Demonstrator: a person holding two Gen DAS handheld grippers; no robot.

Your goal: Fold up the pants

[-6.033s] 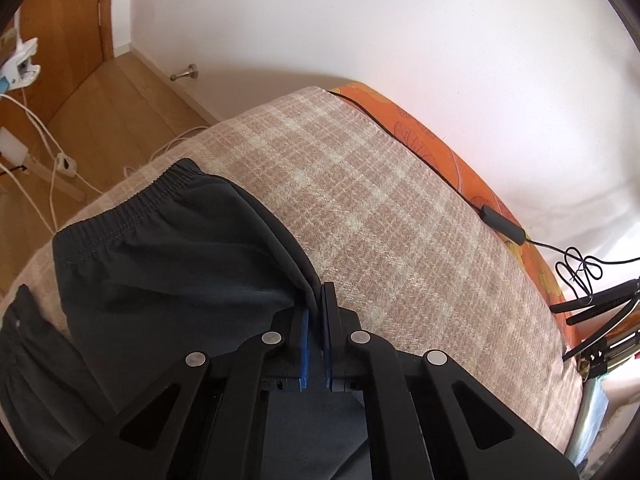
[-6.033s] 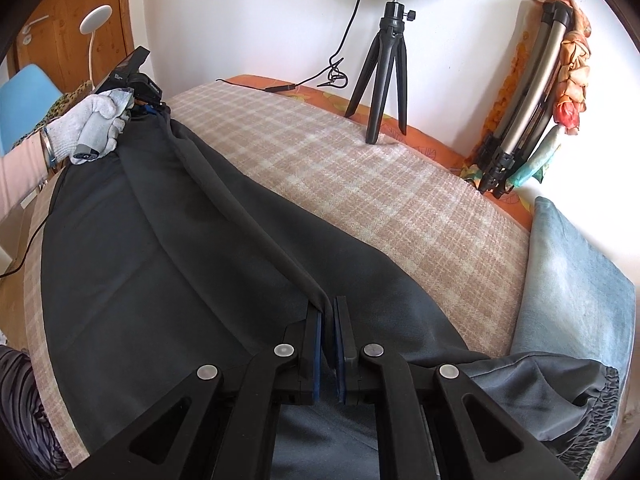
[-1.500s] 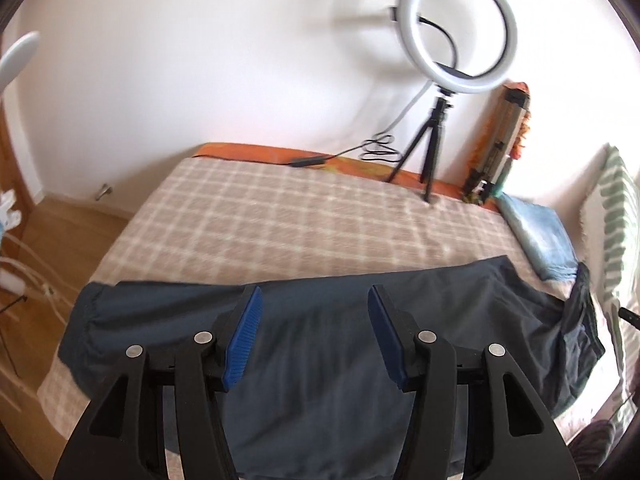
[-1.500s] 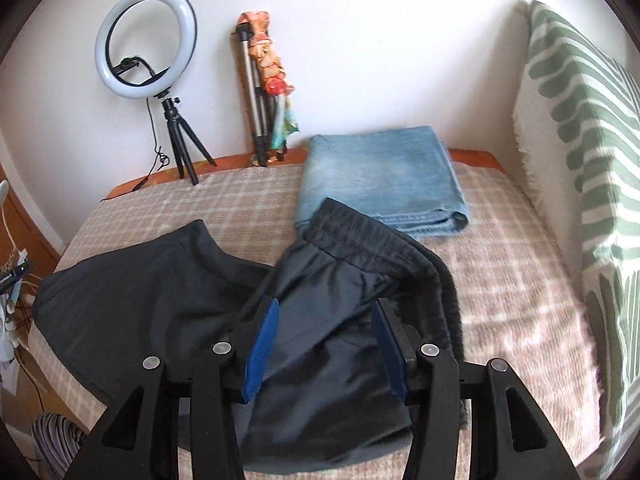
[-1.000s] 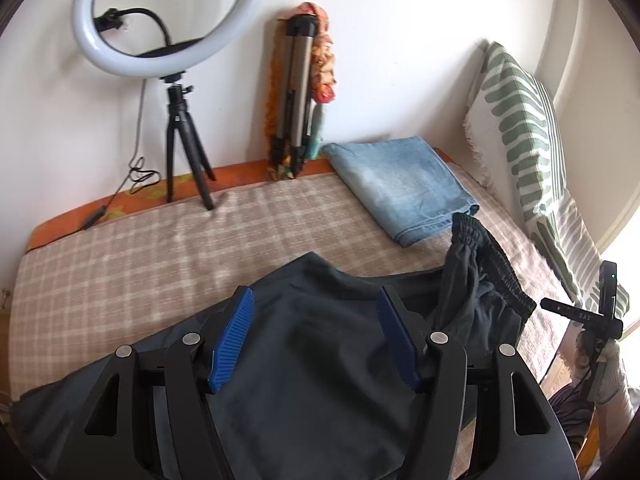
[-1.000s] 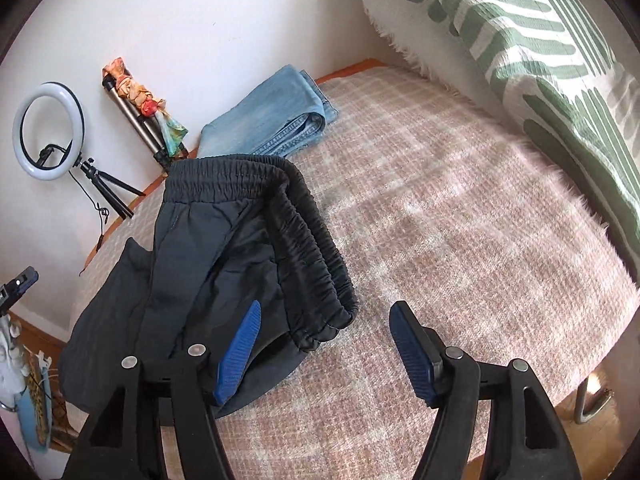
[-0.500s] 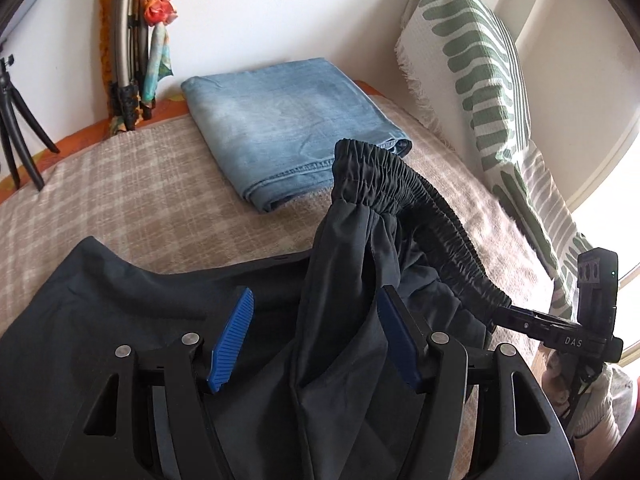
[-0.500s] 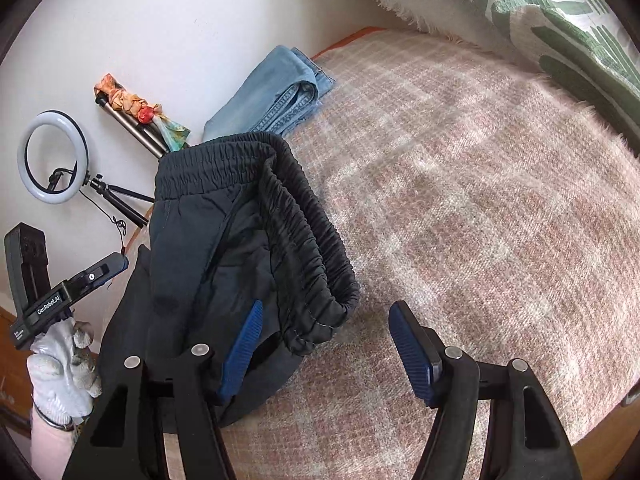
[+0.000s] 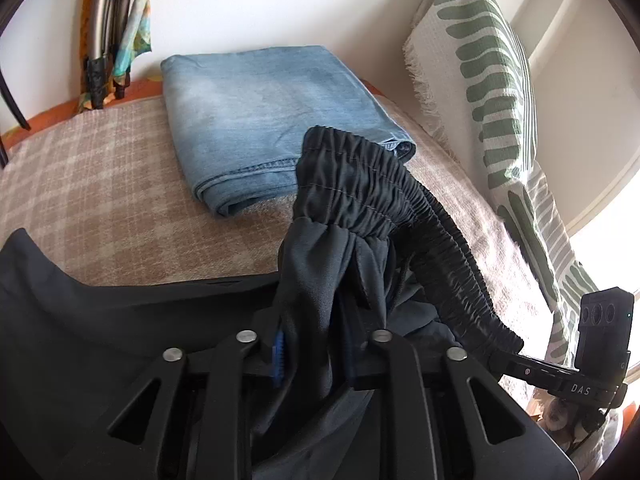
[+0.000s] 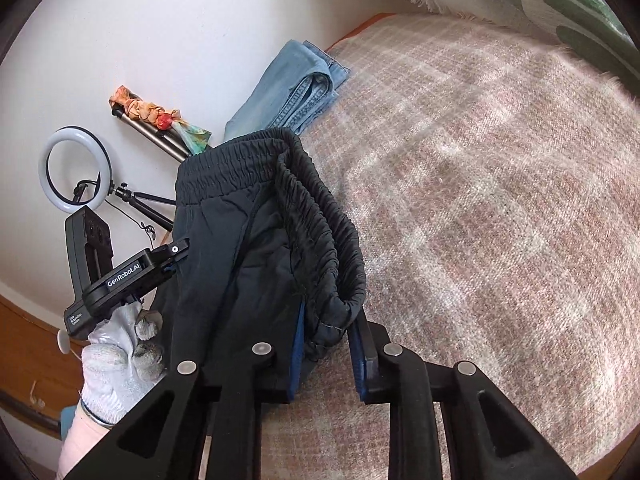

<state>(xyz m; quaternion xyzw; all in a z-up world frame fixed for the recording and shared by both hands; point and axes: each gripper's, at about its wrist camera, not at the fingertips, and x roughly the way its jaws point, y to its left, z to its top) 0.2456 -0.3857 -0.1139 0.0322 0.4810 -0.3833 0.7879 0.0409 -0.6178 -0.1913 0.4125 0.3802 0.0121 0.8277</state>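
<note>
One pair of dark pants on my bed, waistband bunched and raised toward the pillow end, legs spread flat toward the near left edge.

Two grippers. My left gripper is closing, its jaws narrow, with a gathered fold of the pants pinched between them. My right gripper is closing too, jaws partly drawn in around the waistband end; I cannot tell whether the pads press it yet.

One gloved hand, holding the left gripper as seen from the right wrist view.

One folded pair of blue jeans, just beyond the waistband.

One green-patterned pillow against the wall.

One ring light on a tripod. One folded stand with a bright scarf tied on.
</note>
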